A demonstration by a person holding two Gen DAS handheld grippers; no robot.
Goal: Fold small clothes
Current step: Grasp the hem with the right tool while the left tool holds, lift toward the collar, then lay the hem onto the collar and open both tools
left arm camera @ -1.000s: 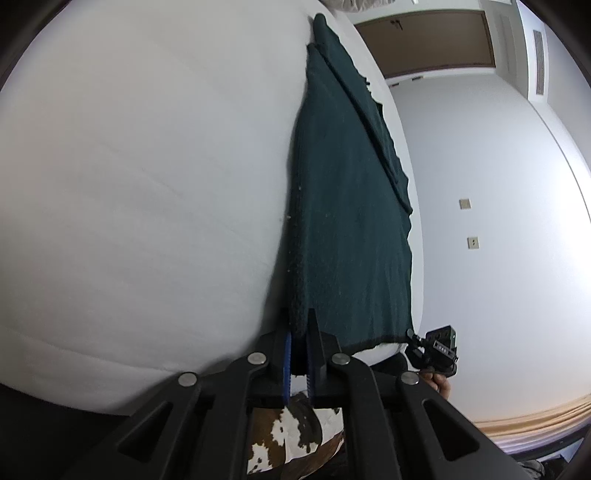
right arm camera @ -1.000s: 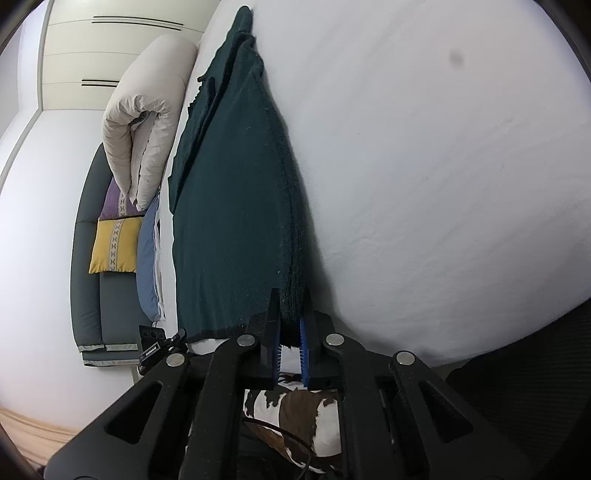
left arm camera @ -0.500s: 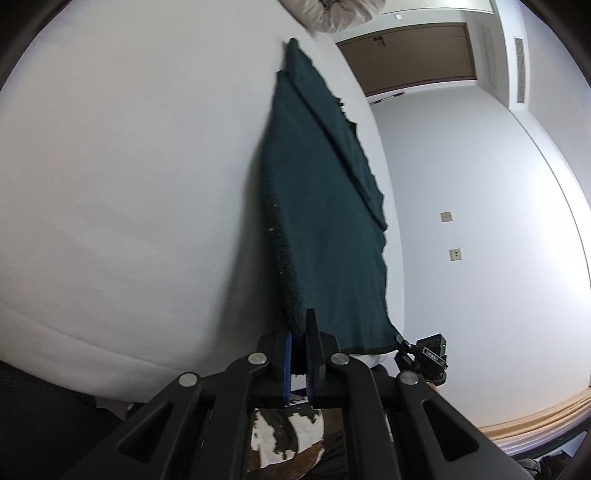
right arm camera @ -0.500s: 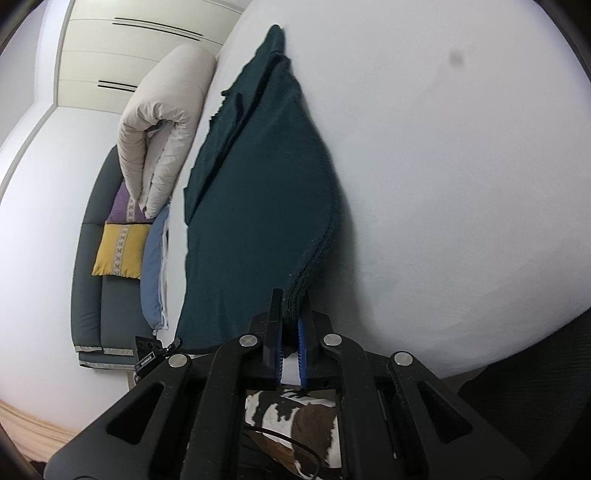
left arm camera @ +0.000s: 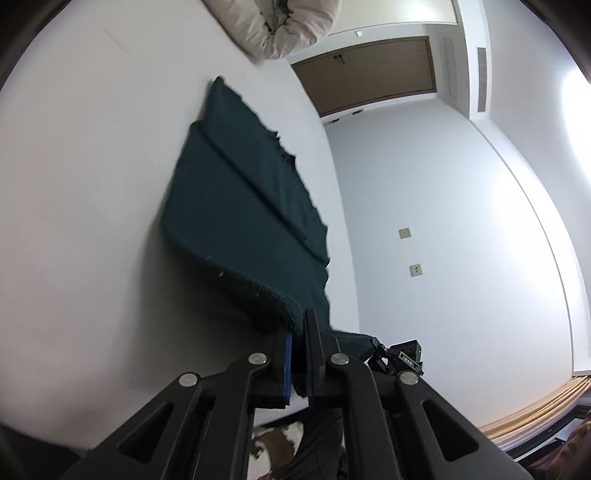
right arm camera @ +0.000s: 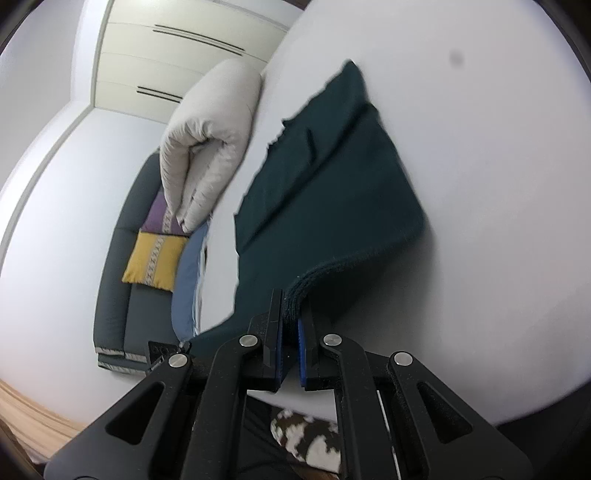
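Note:
A dark green garment lies on the white bed, its far part flat with a fold line across it. My left gripper is shut on the garment's near corner and holds it lifted off the bed. In the right wrist view the same garment curves up from the bed. My right gripper is shut on the garment's other near corner. The near edge hangs between the two grippers. The right gripper shows low in the left wrist view.
A rolled beige duvet lies at the bed's far end, also in the left wrist view. A grey sofa with a yellow cushion and a blue cloth stands beside the bed. A brown door is beyond.
Both grippers have lifted the garment's near edge up and carried it toward the far end. The near half now arches above the bed. Both stay shut.

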